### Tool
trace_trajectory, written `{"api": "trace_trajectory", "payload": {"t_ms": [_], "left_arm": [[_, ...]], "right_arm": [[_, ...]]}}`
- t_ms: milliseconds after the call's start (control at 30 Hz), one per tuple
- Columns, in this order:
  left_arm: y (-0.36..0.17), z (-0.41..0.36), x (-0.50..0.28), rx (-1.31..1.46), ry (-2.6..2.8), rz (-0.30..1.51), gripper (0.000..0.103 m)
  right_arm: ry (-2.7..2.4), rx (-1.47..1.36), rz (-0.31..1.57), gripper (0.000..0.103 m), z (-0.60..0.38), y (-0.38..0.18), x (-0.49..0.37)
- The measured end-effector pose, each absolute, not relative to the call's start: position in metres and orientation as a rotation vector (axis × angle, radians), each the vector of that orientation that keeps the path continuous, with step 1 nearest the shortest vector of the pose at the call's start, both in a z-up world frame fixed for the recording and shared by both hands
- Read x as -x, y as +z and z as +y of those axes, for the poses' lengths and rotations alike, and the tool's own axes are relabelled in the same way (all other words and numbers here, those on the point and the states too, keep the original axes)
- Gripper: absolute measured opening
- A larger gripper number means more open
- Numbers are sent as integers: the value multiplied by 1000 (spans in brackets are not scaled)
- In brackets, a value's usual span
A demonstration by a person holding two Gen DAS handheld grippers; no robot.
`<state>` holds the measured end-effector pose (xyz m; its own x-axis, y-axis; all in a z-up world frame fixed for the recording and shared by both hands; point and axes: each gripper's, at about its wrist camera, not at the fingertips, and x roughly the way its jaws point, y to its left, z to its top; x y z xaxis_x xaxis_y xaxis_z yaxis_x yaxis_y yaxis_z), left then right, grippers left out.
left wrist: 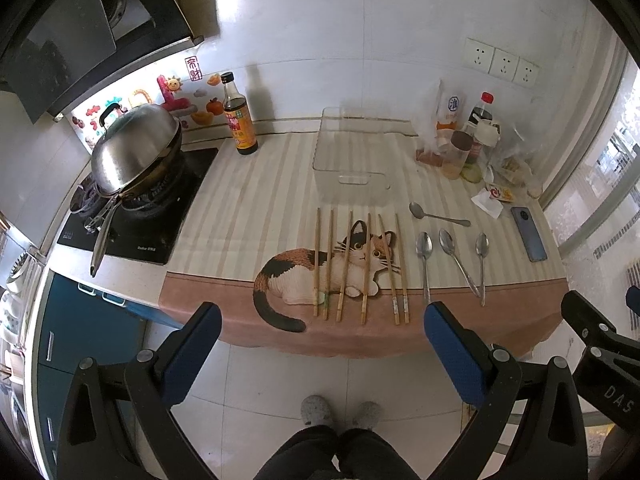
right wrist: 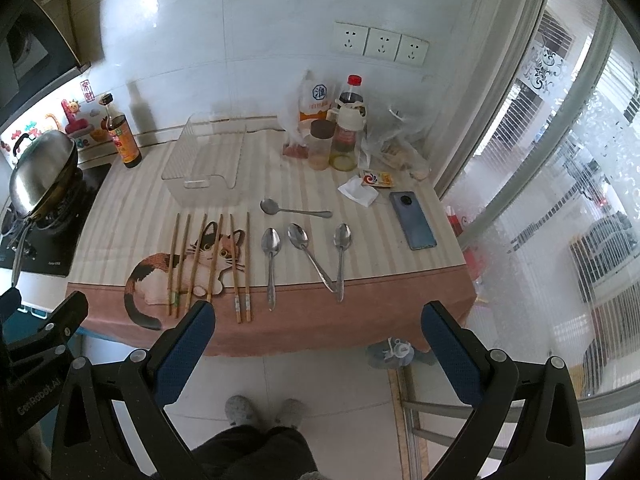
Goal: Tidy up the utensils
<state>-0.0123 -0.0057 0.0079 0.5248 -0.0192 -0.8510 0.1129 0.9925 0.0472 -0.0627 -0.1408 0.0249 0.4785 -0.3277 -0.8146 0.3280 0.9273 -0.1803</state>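
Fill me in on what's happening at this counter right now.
A person stands at the counter holding the left gripper and the right gripper, both open, empty and short of the cloth. Nothing has been picked up: six chopsticks and four spoons lie on the cat-print cloth, and the clear bin behind them is empty.

In the right wrist view one chopstick [right wrist: 213, 259] has its near end hidden behind the left-hand finger of the right gripper [right wrist: 318, 320]. Bottle labels [left wrist: 241, 128] far beyond the jaws are too small to read. The wok handle [right wrist: 17, 258] is cut off.
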Motion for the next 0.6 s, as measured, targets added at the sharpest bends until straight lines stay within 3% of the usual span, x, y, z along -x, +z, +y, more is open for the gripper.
{"api": "trace_trajectory", "payload": {"t_ms": [600], "left_arm": [[14,-15,10,-100,-94,1010,103]], "right_arm": [[-410,5,991,103,-139,28,66]]}}
